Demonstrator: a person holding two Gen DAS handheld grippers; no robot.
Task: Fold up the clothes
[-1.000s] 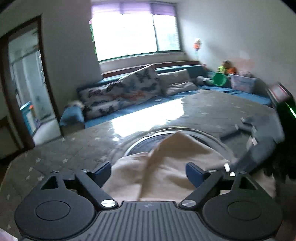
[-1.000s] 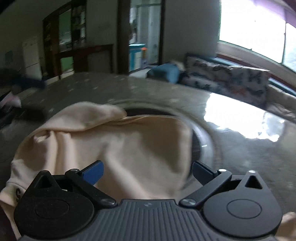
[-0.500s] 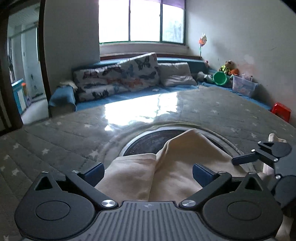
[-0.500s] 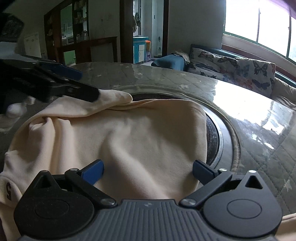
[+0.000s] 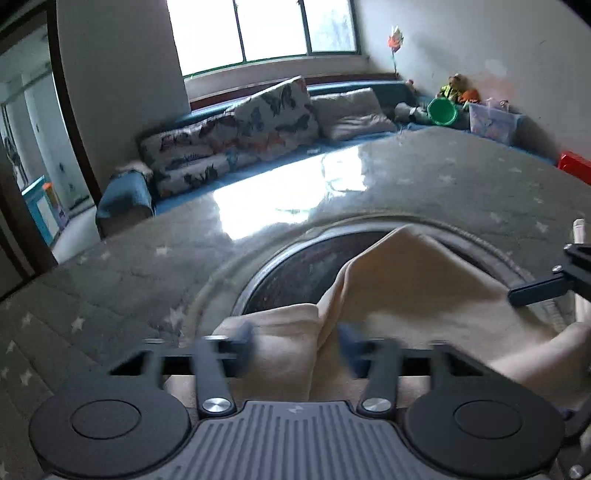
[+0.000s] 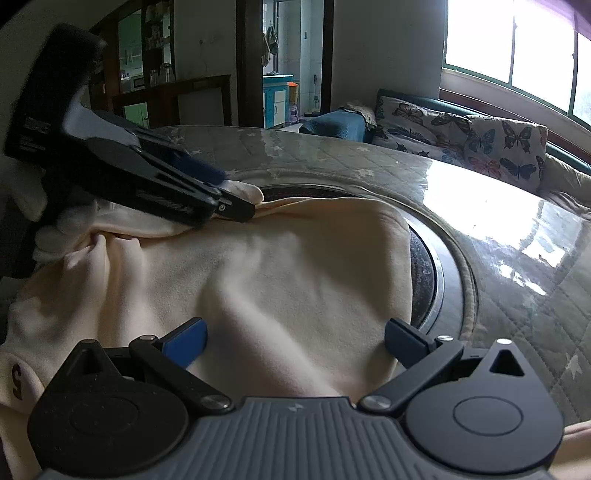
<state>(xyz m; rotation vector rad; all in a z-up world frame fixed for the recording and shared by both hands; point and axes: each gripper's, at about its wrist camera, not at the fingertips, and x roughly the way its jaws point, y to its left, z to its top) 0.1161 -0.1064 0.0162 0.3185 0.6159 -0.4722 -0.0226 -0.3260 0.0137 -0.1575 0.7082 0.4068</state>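
Daylight coming thru window (image 5: 264,29), blowing out w/ glare on worktop (image 5: 280,192); left fingers (image 5: 242,341) smearing w/ motion blur, fisheye bending edges, corners going dark, right view sharper

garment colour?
Cream, plain, with a small dark mark on one edge: garment. Shows best in the right wrist view.

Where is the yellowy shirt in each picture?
Left wrist view: the shirt lies lower right of centre, a fold rising between the left gripper fingers.
Right wrist view: it fills the middle, behind the right gripper.
Shared landmark: the dark round inset in the table.
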